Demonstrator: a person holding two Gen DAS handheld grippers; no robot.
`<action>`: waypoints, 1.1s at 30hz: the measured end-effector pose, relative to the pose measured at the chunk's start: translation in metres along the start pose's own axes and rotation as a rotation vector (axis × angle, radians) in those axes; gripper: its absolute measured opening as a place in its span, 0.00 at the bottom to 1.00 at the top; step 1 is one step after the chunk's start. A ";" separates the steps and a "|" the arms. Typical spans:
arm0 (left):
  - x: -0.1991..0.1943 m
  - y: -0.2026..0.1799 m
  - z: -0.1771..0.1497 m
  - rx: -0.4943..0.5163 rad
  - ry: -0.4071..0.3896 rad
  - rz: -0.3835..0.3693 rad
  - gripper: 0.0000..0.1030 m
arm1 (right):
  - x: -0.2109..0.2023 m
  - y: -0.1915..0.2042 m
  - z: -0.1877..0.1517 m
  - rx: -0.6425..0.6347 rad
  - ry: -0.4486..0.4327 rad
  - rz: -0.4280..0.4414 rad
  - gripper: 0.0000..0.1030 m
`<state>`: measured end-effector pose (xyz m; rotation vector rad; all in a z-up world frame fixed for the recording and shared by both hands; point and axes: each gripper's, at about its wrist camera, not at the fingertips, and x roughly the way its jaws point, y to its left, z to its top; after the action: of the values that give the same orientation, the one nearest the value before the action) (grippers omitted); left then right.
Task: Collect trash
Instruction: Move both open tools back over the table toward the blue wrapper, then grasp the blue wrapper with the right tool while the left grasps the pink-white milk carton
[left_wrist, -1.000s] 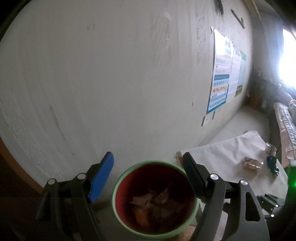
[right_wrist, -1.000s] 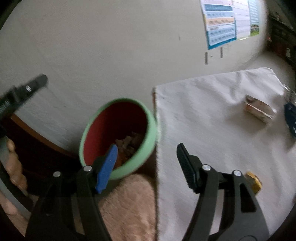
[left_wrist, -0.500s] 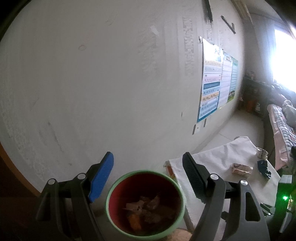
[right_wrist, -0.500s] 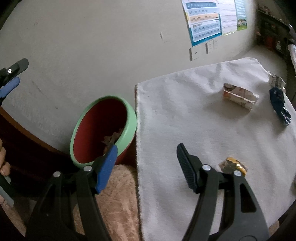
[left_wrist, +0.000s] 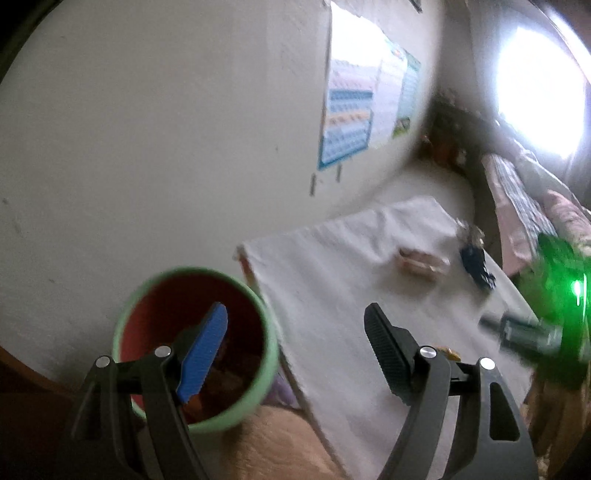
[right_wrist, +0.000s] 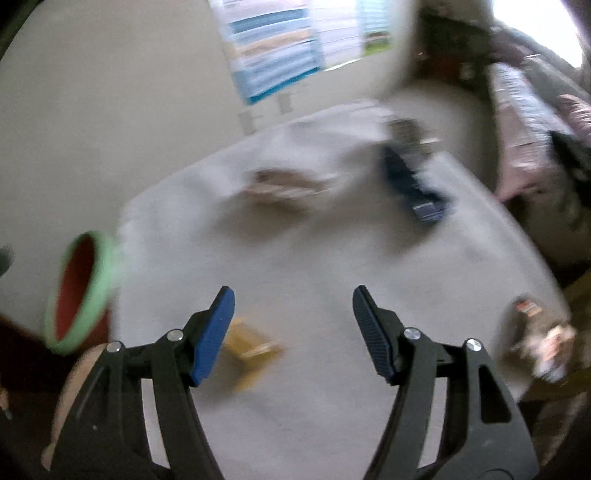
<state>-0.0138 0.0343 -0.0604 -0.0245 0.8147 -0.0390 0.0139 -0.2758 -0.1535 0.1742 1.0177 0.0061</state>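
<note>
Jaws, right gripper (right_wrist: 291, 332): standing open with nothing between them, angled down over the cloth-covered worktop (right_wrist: 332, 266).
Jaws, left gripper (left_wrist: 295, 350): also open and empty; the blue pad shows in front of the bin's mouth, but whether it is over it or nearer the camera I cannot tell.
Nearest trash: yellow wrapper (right_wrist: 253, 343), lying on the worktop just beside the right gripper's blue pad, at about 8 o'clock from the gap between the jaws; in the left view it peeks out at 3 o'clock, behind the black finger.
Long axis: blurred, but it seems to run from 10 o'clock to 4 o'clock, slantwise to the jaws' gap.
Nearer hand: the right, by my judgement; a small shift towards 8 o'clock and a wrist roll would set the pads across the wrapper.
Bin (left_wrist: 195, 347): green rim, red inside, scraps already in it, off the worktop's edge at 9 o'clock in the right view.
Crumpled packet (right_wrist: 539, 343): at 3 o'clock, on the worktop's edge.
Farther trash: pale carton (right_wrist: 284, 184) at 12 o'clock; dark blue wrapper (right_wrist: 413, 184) at 1 o'clock.
</note>
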 end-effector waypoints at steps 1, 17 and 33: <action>0.003 -0.004 -0.002 0.003 0.012 -0.006 0.71 | 0.005 -0.014 0.009 0.005 -0.003 -0.032 0.63; 0.051 -0.077 -0.010 0.052 0.158 -0.071 0.71 | 0.120 -0.095 0.090 0.050 0.096 -0.116 0.19; 0.225 -0.194 0.072 -0.073 0.268 -0.024 0.71 | -0.017 -0.052 -0.064 0.079 -0.104 0.029 0.12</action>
<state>0.1881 -0.1692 -0.1669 -0.1000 1.0837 -0.0356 -0.0538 -0.3196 -0.1795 0.2588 0.9118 -0.0162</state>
